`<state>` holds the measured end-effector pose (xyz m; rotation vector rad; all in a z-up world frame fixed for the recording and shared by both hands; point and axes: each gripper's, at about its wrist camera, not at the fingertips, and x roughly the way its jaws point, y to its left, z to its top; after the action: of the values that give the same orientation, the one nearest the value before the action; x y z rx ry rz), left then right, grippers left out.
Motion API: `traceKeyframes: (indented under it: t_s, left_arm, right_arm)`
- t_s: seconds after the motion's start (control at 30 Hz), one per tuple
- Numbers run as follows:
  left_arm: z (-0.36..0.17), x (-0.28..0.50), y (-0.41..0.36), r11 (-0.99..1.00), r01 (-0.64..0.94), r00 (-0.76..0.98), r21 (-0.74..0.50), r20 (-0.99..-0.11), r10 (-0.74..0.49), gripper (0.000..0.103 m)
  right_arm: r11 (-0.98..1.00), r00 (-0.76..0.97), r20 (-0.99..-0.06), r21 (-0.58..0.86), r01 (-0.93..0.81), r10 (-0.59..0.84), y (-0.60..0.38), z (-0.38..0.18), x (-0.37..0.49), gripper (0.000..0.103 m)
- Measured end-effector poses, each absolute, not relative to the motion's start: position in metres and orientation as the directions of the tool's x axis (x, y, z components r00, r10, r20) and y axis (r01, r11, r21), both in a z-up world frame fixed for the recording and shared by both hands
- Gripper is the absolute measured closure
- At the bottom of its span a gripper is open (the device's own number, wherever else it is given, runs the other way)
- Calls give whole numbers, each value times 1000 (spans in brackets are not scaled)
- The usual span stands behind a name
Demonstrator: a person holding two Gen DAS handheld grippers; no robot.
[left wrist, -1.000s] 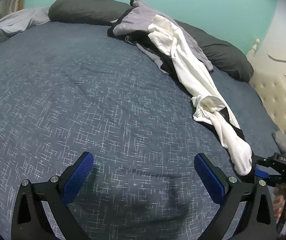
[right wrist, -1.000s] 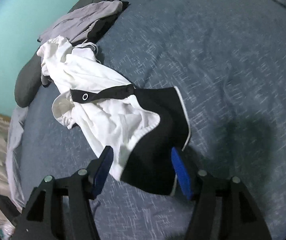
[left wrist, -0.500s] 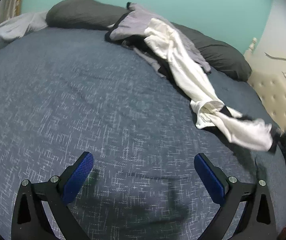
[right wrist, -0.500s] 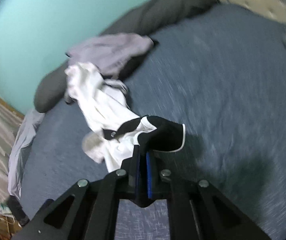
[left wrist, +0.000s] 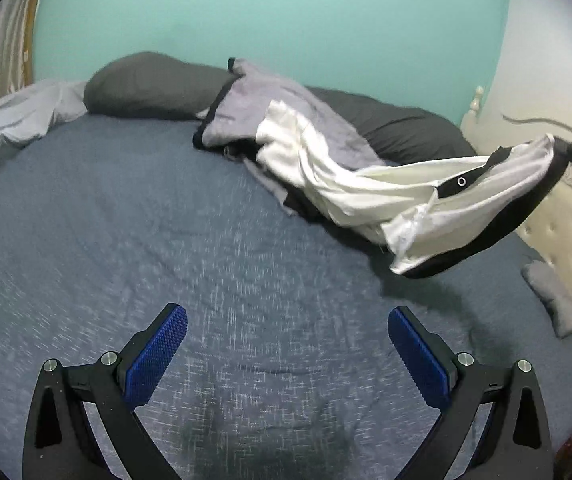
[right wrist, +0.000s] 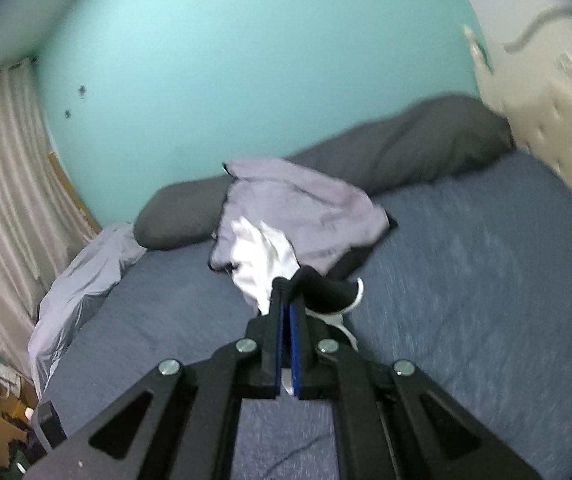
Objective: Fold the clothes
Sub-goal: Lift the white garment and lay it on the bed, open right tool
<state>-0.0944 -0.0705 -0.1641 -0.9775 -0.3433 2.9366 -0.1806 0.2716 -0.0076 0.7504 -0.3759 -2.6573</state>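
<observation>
L gripper [left wrist: 286, 344]: jaws wide apart, nothing betw. them, above the bed [left wrist: 166, 220]. R gripper [right wrist: 285, 292]: jaws together, clamped on black edge of white-and-black garment [left wrist: 426, 200], lifted off bed at its right side; far end trails onto grey garment [left wrist: 286, 108], which lies against dark pillows [left wrist: 146, 84] at bed's far edge.

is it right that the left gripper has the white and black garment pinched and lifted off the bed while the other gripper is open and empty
Not quite: the sides are swapped. The right gripper is shut on the white and black garment, held up off the bed, as both wrist views show. The left gripper is the open, empty one.
</observation>
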Motion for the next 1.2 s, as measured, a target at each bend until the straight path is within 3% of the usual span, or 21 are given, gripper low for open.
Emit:
traceKeyframes:
  t_s: [0.53, 0.67, 0.9, 1.2]
  left_arm:
    - [-48, -55, -69, -981, 3, -860, -192, -501, 95, 0]
    - [-31, -46, -68, -983, -7, -870, -182, -485, 96, 0]
    - [-21, -29, -69, -986, -21, -868, -164, -486, 99, 0]
    - [-43, -27, -70, -991, -33, -842, -126, -532, 96, 0]
  right_arm:
    - [-901, -864, -256, 106, 420, -433, 250, 214, -130, 101]
    - [-857, -818, -263, 99, 505, -512, 236, 239, -118, 101]
    - [-797, -676, -459, 139, 587, -577, 194, 161, -130, 101]
    - [-721, -484, -592, 261, 641, -645, 136, 11, -133, 101]
